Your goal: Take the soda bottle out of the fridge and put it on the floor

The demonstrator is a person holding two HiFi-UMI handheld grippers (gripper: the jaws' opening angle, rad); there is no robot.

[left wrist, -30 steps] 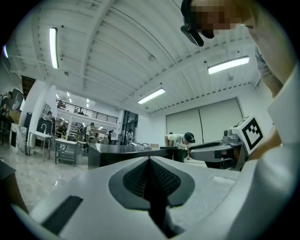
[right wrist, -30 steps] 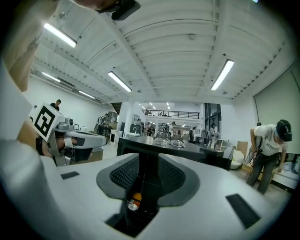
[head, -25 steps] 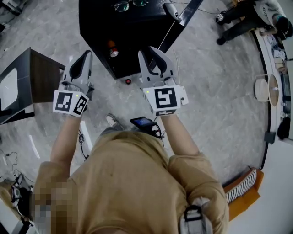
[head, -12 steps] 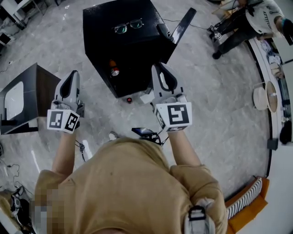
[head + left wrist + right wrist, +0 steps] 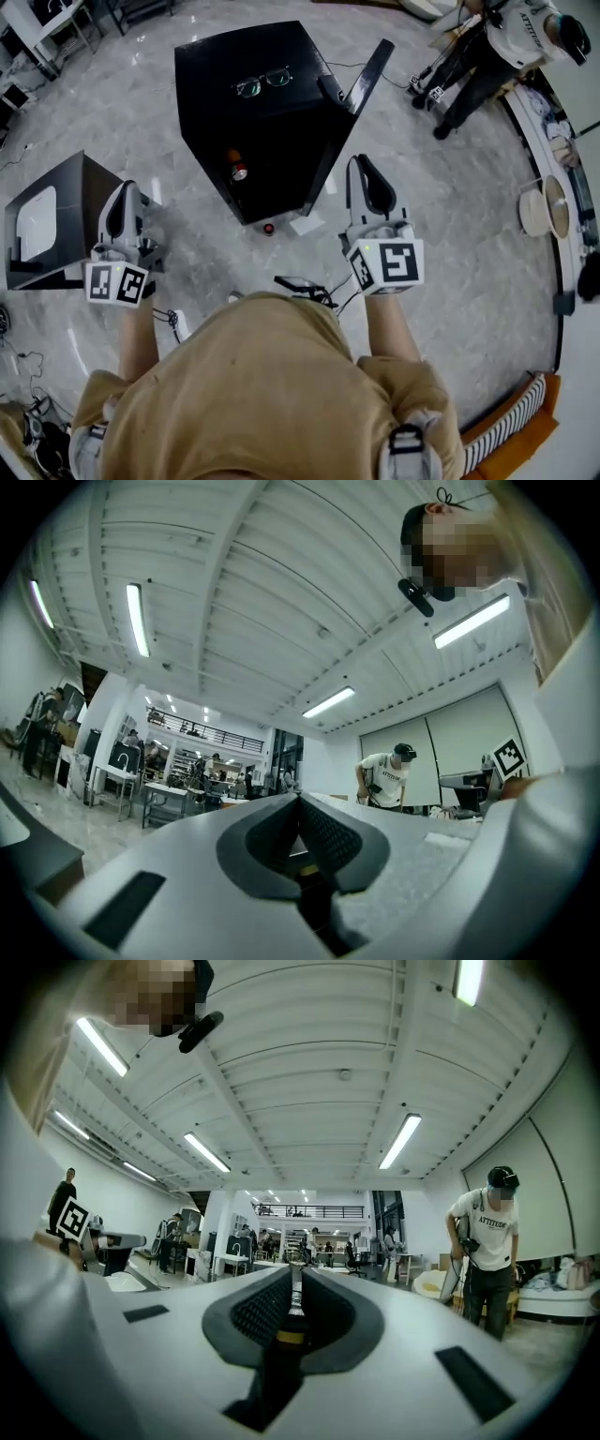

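The soda bottle [image 5: 236, 167], orange with a red cap, stands inside the black fridge [image 5: 216, 84], whose door [image 5: 364, 77] hangs open to the right. Both grippers are held well short of the fridge and point up toward the ceiling. My left gripper [image 5: 123, 190] [image 5: 300, 800] is off to the fridge's lower left, its pads together with nothing in them. My right gripper [image 5: 367, 169] [image 5: 294, 1275] is right of the fridge front, below the door; its jaws are closing down to a thin slit with nothing between them.
A pair of glasses [image 5: 262, 82] lies on top of the fridge. A small red object [image 5: 269, 228] and a white paper [image 5: 307, 225] lie on the floor by its front. A dark cabinet [image 5: 66, 202] stands left. A person [image 5: 497, 42] stands far right.
Both grippers have drawn back from the fridge and moved apart, the left down and left, the right to the right. The fridge now sits farther up in the head view.
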